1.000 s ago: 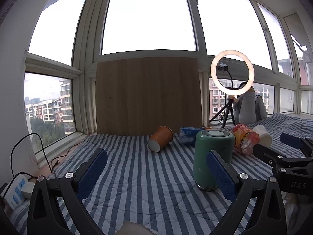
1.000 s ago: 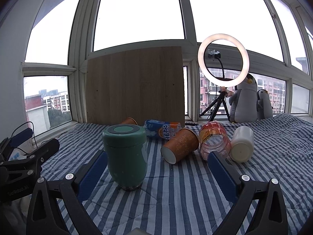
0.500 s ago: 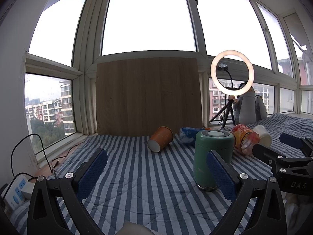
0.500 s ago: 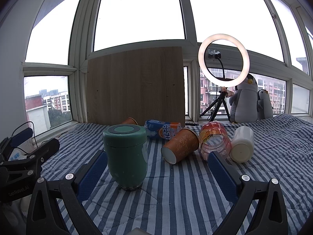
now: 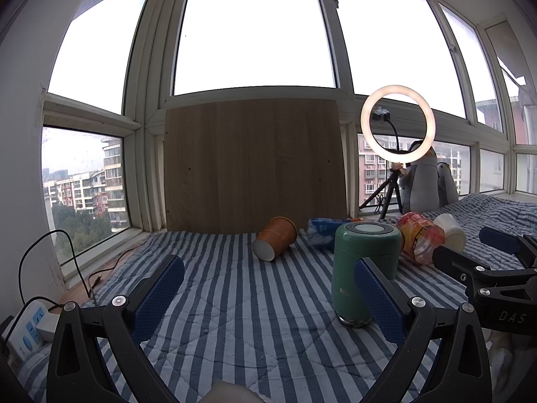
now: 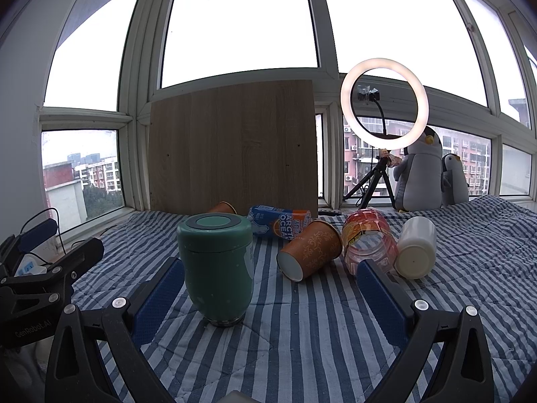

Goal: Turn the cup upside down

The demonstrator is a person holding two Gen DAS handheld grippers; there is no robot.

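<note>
A green insulated cup [image 6: 216, 265] stands upside down, narrow end down, on the striped blanket [image 6: 302, 342]; it also shows in the left wrist view [image 5: 364, 268]. My right gripper [image 6: 270, 288] is open and empty, with the cup just ahead of its left finger. My left gripper [image 5: 268, 292] is open and empty, and its right finger overlaps the cup's lower right side. Each gripper shows at the edge of the other's view.
An orange paper cup [image 6: 310, 250] lies on its side, another [image 5: 275, 243] farther back. A blue carton [image 6: 280, 223], a clear red-labelled jar [image 6: 369, 243] and a white cup [image 6: 416, 248] lie behind. A wooden board [image 6: 233, 144], ring light [image 6: 384, 104] and plush penguins [image 6: 418, 171] stand at the window. A power strip [image 5: 28, 325] lies left.
</note>
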